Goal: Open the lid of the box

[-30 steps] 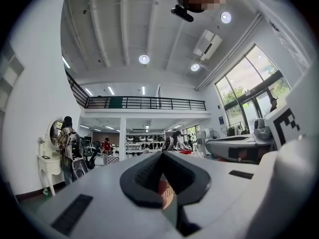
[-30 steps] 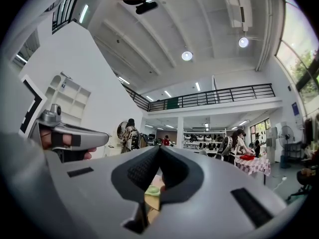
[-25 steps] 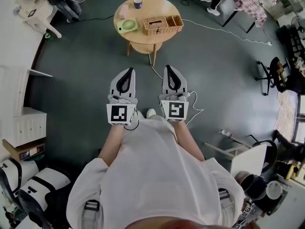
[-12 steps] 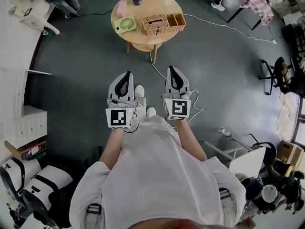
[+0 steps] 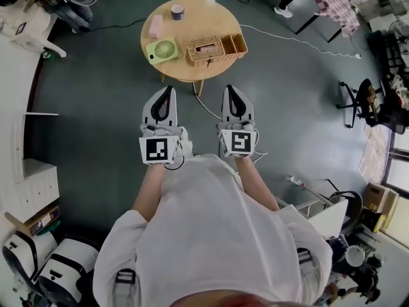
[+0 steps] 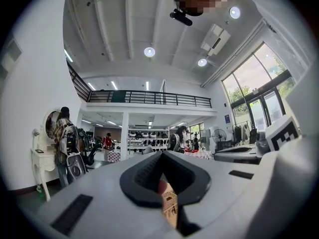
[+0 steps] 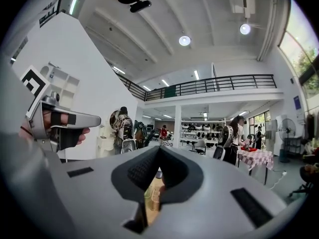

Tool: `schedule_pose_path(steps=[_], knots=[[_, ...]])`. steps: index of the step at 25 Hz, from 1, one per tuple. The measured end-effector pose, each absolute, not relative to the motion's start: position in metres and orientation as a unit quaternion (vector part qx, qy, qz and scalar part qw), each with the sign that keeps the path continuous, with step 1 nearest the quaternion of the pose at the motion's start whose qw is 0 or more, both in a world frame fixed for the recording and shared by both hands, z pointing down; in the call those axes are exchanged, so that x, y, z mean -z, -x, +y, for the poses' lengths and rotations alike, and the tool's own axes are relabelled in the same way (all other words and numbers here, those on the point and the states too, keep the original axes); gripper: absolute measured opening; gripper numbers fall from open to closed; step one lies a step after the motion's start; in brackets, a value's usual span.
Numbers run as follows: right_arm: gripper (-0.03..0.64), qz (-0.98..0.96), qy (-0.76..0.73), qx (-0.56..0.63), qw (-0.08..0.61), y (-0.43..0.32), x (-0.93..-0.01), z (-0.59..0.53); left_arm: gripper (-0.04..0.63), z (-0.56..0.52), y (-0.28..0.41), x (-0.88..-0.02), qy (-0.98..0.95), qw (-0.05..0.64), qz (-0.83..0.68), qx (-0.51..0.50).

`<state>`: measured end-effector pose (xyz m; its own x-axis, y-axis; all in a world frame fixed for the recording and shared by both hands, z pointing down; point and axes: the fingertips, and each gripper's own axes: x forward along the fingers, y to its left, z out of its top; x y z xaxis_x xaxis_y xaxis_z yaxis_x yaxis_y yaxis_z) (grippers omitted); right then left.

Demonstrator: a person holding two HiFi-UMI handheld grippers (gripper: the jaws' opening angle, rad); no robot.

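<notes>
The wicker box [image 5: 206, 48] with its lid down lies on a round wooden table [image 5: 192, 69] ahead of me in the head view. Both grippers hang in the air short of the table, side by side, pointing at it. My left gripper [image 5: 168, 90] is shut with nothing in it, and so is my right gripper [image 5: 231, 89]. In the left gripper view the jaws of the left gripper [image 6: 162, 154] meet, and a strip of the wicker box [image 6: 170, 204] shows below them. The right gripper [image 7: 159, 149] in its own view is also shut and empty.
On the table also stand a green fan [image 5: 164, 48], a pink item [image 5: 156, 25], a small cup [image 5: 177, 11] and an open wicker tray [image 5: 234, 43] beside the box. A white cable [image 5: 300, 40] runs over the grey floor. Chairs and shelves line the left wall.
The table has drawn nearer to the grippers and slid a little left in the head view. Both grippers stay shut and side by side. The shoe seen between them is gone from view.
</notes>
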<state>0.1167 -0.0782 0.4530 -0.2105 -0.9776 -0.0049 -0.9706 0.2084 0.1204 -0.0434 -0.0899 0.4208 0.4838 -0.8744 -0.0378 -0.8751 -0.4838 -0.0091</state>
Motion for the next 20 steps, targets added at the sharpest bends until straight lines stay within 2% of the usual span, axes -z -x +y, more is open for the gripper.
schedule_pose_path(steps=[8, 15, 18, 20], knots=[[-0.017, -0.754, -0.654, 0.038, 0.046, -0.127, -0.482, -0.139, -0.003, -0.162, 0.035, -0.433, 0.877, 0.004, 0.479, -0.020], [-0.007, -0.761, -0.646, 0.014, 0.056, -0.140, -0.560, -0.185, -0.003, -0.195, 0.027, -0.465, 0.878, 0.009, 0.478, -0.024], [0.102, -0.775, -0.629, -0.002, 0.061, -0.142, -0.620, -0.203, -0.003, -0.207, 0.024, -0.499, 0.874, 0.007, 0.484, -0.032], [0.149, -0.781, -0.620, -0.008, 0.073, -0.140, -0.668, -0.217, -0.003, -0.216, 0.021, -0.526, 0.873, 0.006, 0.487, -0.035]])
